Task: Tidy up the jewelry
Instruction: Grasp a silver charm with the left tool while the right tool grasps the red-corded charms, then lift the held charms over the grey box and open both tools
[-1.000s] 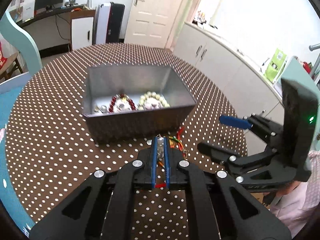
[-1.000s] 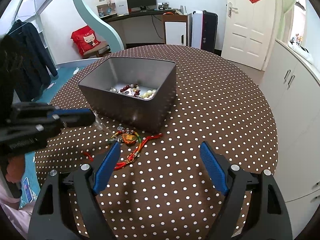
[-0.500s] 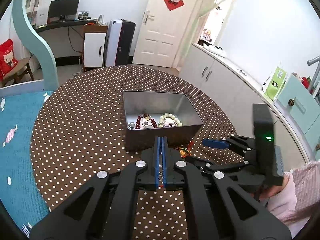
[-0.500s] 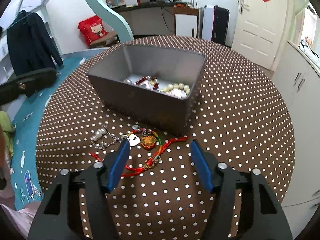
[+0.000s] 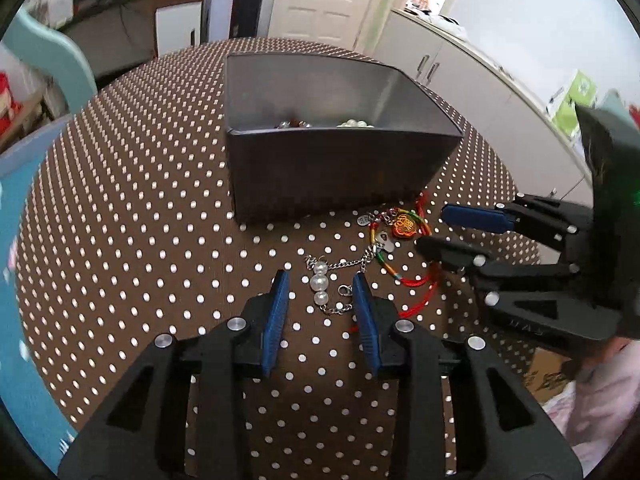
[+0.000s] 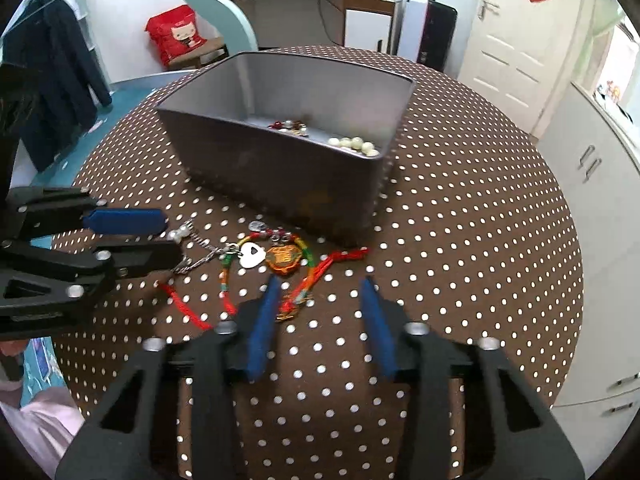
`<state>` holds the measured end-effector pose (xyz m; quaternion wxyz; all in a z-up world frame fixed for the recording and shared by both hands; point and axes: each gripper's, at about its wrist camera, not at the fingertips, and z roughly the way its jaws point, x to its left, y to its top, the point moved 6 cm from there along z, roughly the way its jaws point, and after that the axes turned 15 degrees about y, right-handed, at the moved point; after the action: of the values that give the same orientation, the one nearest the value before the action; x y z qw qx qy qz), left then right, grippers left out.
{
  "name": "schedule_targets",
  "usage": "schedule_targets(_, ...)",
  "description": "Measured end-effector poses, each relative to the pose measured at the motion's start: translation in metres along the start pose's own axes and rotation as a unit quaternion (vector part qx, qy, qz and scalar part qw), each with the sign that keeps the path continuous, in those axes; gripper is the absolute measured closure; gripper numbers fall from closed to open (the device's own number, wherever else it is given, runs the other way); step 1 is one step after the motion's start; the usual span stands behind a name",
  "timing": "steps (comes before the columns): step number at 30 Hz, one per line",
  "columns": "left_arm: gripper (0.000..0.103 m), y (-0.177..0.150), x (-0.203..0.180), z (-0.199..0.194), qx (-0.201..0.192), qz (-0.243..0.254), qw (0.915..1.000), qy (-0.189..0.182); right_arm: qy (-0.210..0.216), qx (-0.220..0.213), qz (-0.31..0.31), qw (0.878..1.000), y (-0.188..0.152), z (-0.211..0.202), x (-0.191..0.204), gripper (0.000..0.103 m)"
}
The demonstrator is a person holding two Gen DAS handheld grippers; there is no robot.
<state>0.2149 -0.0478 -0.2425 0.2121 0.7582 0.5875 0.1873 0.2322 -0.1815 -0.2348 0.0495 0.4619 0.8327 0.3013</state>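
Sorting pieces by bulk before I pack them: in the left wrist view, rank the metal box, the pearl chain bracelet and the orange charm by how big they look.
1. metal box, by far the largest.
2. pearl chain bracelet.
3. orange charm, smallest, though it lies slightly farther from the camera.

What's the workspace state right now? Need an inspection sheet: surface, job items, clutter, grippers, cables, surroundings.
Surface: round table under a brown white-dotted cloth.
Job's things: grey metal box, open, with red beads and a cream bead bracelet inside. On the cloth before it: pearl chain bracelet, red cord bracelet with orange charm, silver heart tag.
Clutter: nothing seen.
Grippers: left gripper open, fingers either side of the pearl chain; right gripper open beside the red cord.
Cables: cords by the far desk.
Surroundings: white door, cabinets, hanging jacket.
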Motion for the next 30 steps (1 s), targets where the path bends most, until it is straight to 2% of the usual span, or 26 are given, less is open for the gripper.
schedule_targets(1, 0.091, -0.003, -0.005, 0.000, -0.001, 0.015, 0.9998, 0.014, 0.000, 0.001, -0.004, 1.000, -0.001, 0.001, 0.002, 0.091)
schedule_targets(2, 0.094, -0.003, -0.006, 0.001, -0.004, 0.027, 0.9990, 0.035, -0.004, 0.002, -0.005, 1.000, -0.001, 0.001, 0.001, 0.096)
schedule_targets(4, 0.095, -0.002, -0.006, 0.001, 0.001, 0.020, 0.9993, 0.033, 0.009, -0.004, 0.010, 1.000, 0.000, 0.000, -0.005, 0.099)
schedule_targets(5, 0.095, -0.001, -0.004, 0.001, 0.000, 0.009, 0.9995, 0.030, 0.020, -0.009, 0.026, 0.999, 0.000, -0.001, -0.009, 0.100)
schedule_targets(10, 0.095, 0.010, 0.005, -0.026, -0.041, -0.007, 0.9986, 0.031, 0.012, -0.036, 0.042, 0.998, 0.009, -0.020, -0.023, 0.100)
schedule_targets(14, 0.095, 0.026, 0.013, -0.066, -0.091, -0.014, 0.9953, 0.029, -0.003, -0.074, 0.020, 0.997, 0.027, -0.050, -0.020, 0.100)
schedule_targets(17, 0.095, 0.046, 0.011, -0.106, -0.142, -0.010, 0.9898, 0.015, -0.009, -0.103, -0.001, 0.995, 0.042, -0.074, -0.012, 0.100)
schedule_targets(22, 0.095, 0.091, 0.016, -0.140, -0.195, -0.008, 0.9806, 0.018, -0.015, -0.148, -0.046, 0.988, 0.076, -0.107, 0.004, 0.100)
schedule_targets(25, 0.095, 0.113, 0.020, -0.141, -0.204, -0.017, 0.9787, 0.017, -0.009, -0.157, -0.067, 0.985, 0.094, -0.109, 0.009, 0.100)
schedule_targets(27, 0.095, 0.127, 0.022, -0.128, -0.195, -0.031, 0.9801, 0.020, -0.008, -0.149, -0.068, 0.986, 0.107, -0.094, 0.006, 0.100)
schedule_targets(30, 0.095, 0.132, 0.020, -0.100, -0.166, -0.034, 0.9854, 0.011, 0.006, -0.130, -0.068, 0.989, 0.107, -0.075, 0.004, 0.100)
